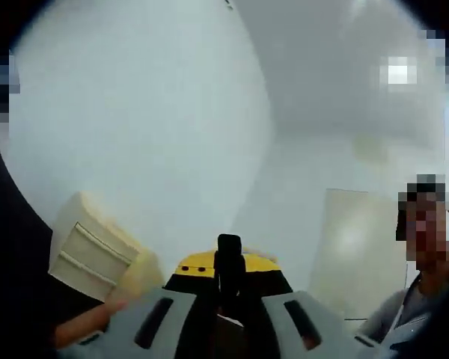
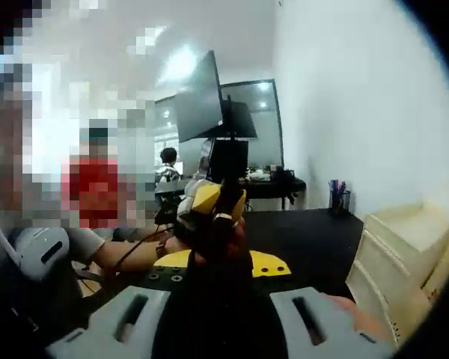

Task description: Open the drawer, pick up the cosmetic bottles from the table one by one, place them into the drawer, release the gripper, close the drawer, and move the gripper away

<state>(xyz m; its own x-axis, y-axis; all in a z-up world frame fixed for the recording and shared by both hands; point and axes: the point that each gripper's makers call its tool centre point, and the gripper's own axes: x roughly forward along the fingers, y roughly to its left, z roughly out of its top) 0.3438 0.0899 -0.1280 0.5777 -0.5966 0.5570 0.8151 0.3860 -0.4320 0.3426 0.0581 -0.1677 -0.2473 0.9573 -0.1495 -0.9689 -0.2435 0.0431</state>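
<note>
One cream plastic drawer unit (image 1: 97, 250), lower left of left gripper view; also lower right in right gripper view (image 2: 404, 254), drawers closed. Left gripper (image 1: 229, 262): black tips together, nothing held. Right gripper (image 2: 223, 224): jaw gap can't tell.

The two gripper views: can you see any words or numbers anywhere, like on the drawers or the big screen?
No text can be read in either view.
Cream drawer unit: plain fronts, no label visible.
Dark monitor: blank, it shows no writing.
Pen cup on the black table: too small and blurred to tell.
Left gripper view: bare white wall, no sign.
</note>
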